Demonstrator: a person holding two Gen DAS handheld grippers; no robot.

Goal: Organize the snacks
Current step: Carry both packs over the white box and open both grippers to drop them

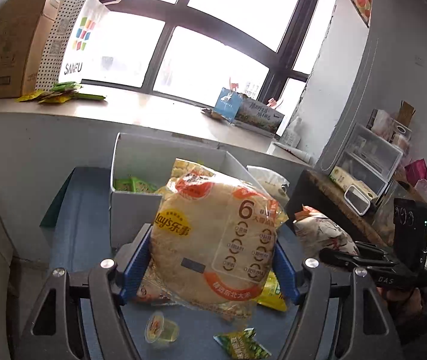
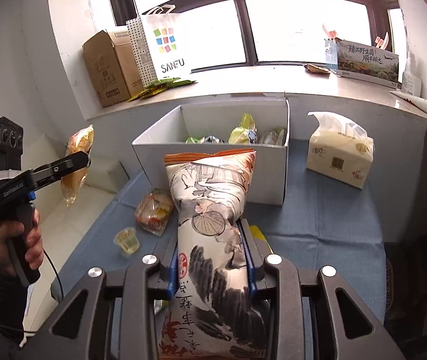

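Note:
My left gripper (image 1: 211,258) is shut on a clear Lay's rice-cracker pack (image 1: 213,234), lifted above the blue cloth. Behind it stands an open white box (image 1: 135,162) with green packets inside. My right gripper (image 2: 210,240) is shut on a white pillow bag with an ink drawing (image 2: 210,198), pointing at the white box (image 2: 213,150). The right wrist view shows the left gripper (image 2: 84,159) at the left with the cracker pack (image 2: 73,186) hanging from it. A jelly cup (image 2: 127,241) and a small wrapped snack (image 2: 153,210) lie on the cloth.
A tissue pack (image 2: 339,153) sits right of the box on the blue cloth (image 2: 318,225). The sill holds a cardboard box (image 2: 108,66), a SANFU bag (image 2: 165,48) and loose sachets. A green packet (image 1: 240,345) and a yellow one (image 1: 270,294) lie near me. A wooden shelf (image 1: 333,198) stands at the right.

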